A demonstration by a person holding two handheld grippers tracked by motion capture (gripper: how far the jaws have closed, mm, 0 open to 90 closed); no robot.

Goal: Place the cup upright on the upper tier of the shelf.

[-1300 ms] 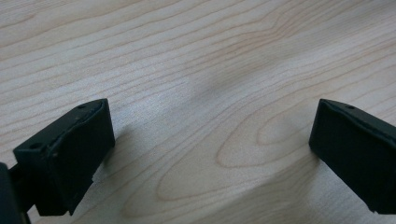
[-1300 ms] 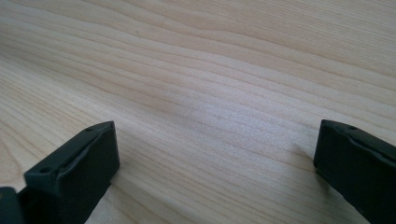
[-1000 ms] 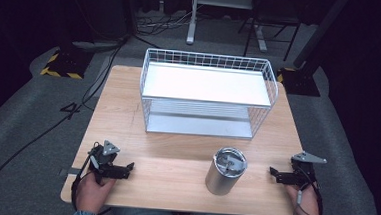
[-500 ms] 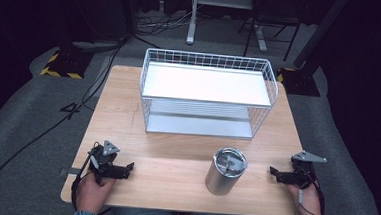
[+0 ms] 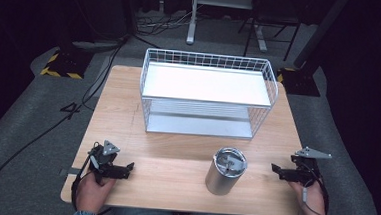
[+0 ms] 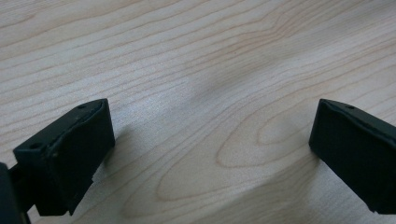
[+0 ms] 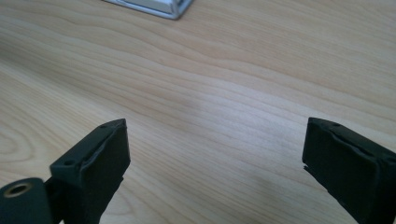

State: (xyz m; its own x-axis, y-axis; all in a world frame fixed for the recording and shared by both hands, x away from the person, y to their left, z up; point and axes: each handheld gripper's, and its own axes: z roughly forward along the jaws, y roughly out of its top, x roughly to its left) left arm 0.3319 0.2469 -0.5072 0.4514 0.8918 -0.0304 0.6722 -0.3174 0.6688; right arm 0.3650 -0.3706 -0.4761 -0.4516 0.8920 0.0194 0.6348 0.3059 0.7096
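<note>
A steel tumbler [image 5: 225, 171] with its lid on stands upright near the front edge of the tabletop [image 5: 175, 156], right of centre. The white wire basket [image 5: 208, 93] sits toward the back edge. The left claw [image 5: 128, 169] rests near the front-left corner, jaws wide; the right claw [image 5: 275, 170] near the front-right corner, also wide, nothing between its jaws

Silver tumbler [image 5: 225, 171], white wire basket [image 5: 209, 62]

One wooden table [image 5: 175, 161] carries one white wire basket [image 5: 207, 93], one steel tumbler [image 5: 226, 171] and two tools.
</note>
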